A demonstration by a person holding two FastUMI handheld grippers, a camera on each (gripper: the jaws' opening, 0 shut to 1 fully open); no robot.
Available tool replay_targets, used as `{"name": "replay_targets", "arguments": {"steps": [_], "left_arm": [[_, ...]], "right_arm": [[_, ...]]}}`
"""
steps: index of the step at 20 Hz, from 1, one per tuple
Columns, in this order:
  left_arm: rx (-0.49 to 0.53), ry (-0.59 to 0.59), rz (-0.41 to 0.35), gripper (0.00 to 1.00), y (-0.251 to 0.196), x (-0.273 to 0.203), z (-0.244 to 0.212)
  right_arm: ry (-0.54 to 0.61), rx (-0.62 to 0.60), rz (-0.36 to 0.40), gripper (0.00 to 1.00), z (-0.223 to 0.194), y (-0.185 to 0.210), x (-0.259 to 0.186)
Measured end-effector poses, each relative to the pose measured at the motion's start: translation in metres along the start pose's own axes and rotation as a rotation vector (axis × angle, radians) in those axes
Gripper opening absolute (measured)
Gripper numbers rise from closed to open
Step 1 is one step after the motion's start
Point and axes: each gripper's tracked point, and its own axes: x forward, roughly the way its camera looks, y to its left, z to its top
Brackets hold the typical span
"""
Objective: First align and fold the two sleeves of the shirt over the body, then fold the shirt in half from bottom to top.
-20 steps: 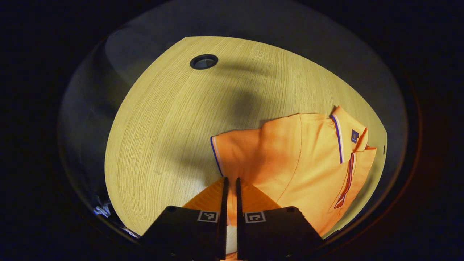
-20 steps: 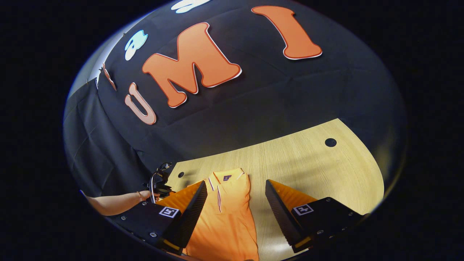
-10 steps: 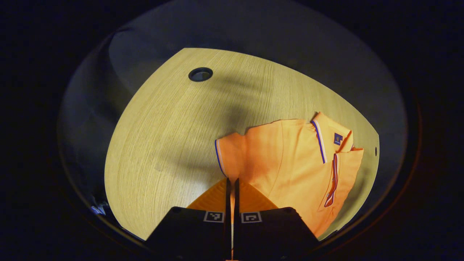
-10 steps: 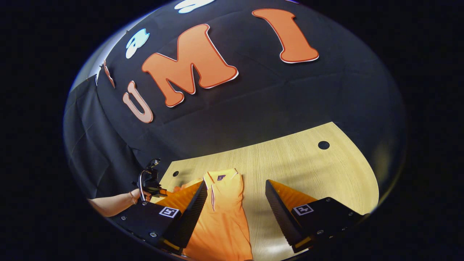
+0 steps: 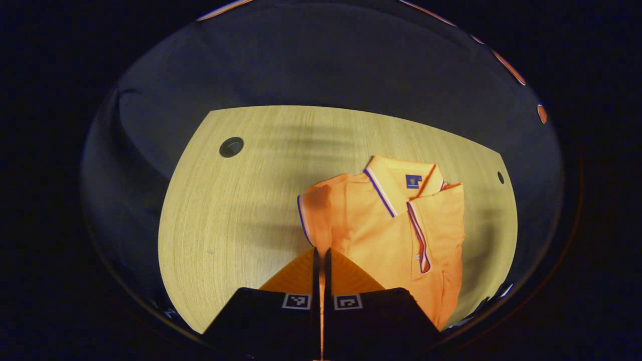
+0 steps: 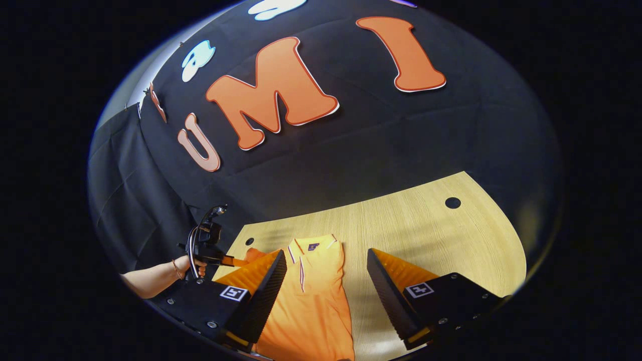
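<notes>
Left gripper view has the wooden table (image 5: 241,200) spread ahead of the tool, with the orange shirt (image 5: 391,235) lying on it just ahead and to the right of the fingers. The collar (image 5: 396,180) sits at the far end and the button placket runs back toward the camera. On the shirt's near left, one sleeve (image 5: 313,213) is drawn up off the table; its striped cuff leads straight down to the tips of the left gripper (image 5: 321,253), whose fingers are pressed nearly together with a thin fold of that sleeve between them. A dark round hole (image 5: 231,147) in the tabletop lies well off to the far left.

Right gripper view shows the same shirt (image 6: 313,296) stretched between the fingers of the right gripper (image 6: 326,265), which stand wide apart with nothing in them, hanging above the lower body. To its left, a hand (image 6: 193,263) holds the other tool beside the shirt's shoulder.

As for progress, the side nearer the right gripper looks narrow and straight-edged, so I judge that sleeve is probably already folded in. The pinched sleeve is not yet laid over the body, and the bottom-to-top fold is entirely left to do.
</notes>
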Motion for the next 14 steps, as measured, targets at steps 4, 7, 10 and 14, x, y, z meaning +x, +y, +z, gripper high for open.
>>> {"name": "replay_targets", "arguments": {"steps": [4, 7, 10, 14], "left_arm": [[0.060, 0.026, -0.028, 0.02, -0.048, 0.012, -0.001], [0.081, 0.041, -0.066, 0.03, -0.084, 0.024, -0.005], [0.044, 0.068, -0.170, 0.11, -0.123, 0.026, -0.012], [0.016, 0.095, -0.237, 0.59, -0.144, 0.029, -0.027]], "right_arm": [[-0.002, 0.005, -0.008, 0.98, -0.001, -0.005, -0.006], [-0.004, 0.014, -0.020, 0.98, -0.003, -0.012, -0.010], [0.002, 0.021, -0.036, 0.98, -0.007, -0.020, -0.013], [0.015, 0.026, -0.073, 0.98, -0.014, -0.027, -0.012]]}}
